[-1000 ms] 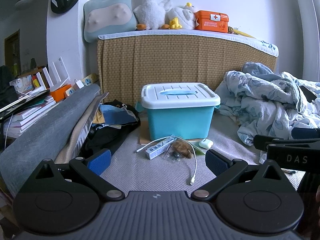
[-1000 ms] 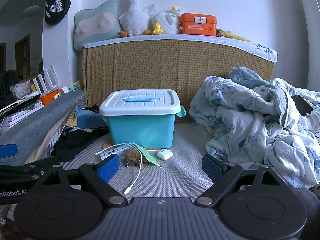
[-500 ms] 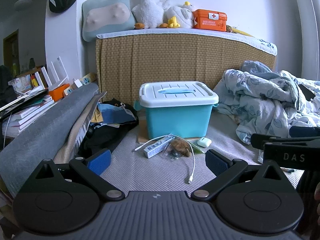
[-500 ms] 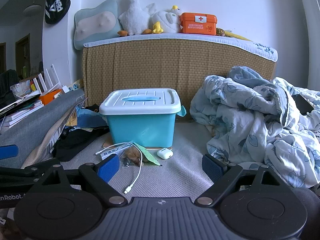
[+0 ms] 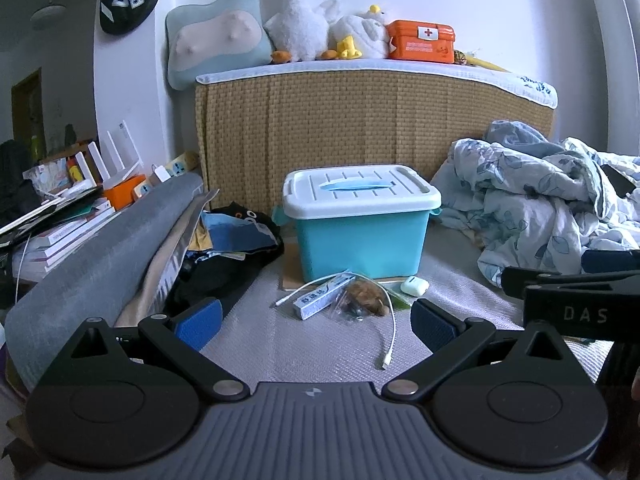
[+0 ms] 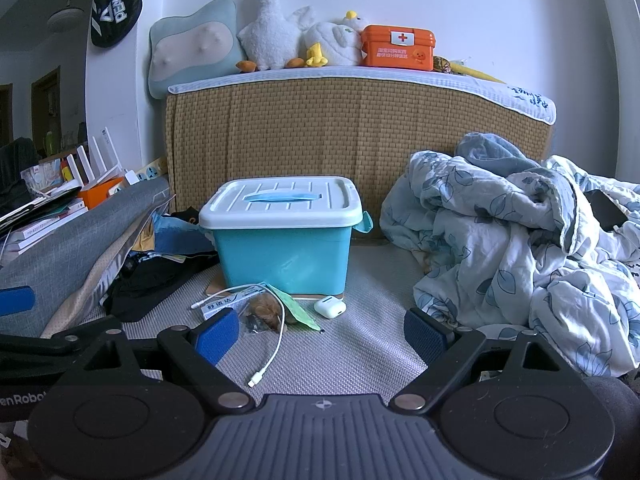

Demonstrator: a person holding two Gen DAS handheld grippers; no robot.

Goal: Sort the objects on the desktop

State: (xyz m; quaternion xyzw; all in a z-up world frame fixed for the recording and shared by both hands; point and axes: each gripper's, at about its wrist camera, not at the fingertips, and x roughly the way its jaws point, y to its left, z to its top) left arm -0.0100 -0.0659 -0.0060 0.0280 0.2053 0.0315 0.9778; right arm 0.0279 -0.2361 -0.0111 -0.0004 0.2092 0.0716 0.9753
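Observation:
A teal storage box [image 5: 362, 236] [image 6: 282, 248] with its white lid shut stands on the grey mat. In front of it lie a white cable [image 5: 386, 332] [image 6: 272, 344], a small white-and-blue carton [image 5: 320, 300] [image 6: 226, 302], a clear bag with brown contents [image 5: 362, 300] [image 6: 264, 312], a green packet [image 6: 296, 308] and a white earbud case [image 5: 414, 285] [image 6: 330, 306]. My left gripper [image 5: 316, 322] is open, short of the pile, nothing between its fingers. Open too is my right gripper [image 6: 320, 332], with the cable's end lying between its blue pads.
A rumpled floral quilt [image 6: 520, 240] fills the right. Dark clothes [image 5: 228, 256] and a grey rolled mat [image 5: 100, 264] lie left, beside books. A woven headboard [image 6: 352, 144] behind the box carries plush toys and an orange first-aid case [image 6: 396, 46]. The right gripper's side [image 5: 572, 300] shows in the left wrist view.
In the left wrist view the scene has slid slightly down and left since a second ago. The right wrist view is unchanged, and both grippers stay open.

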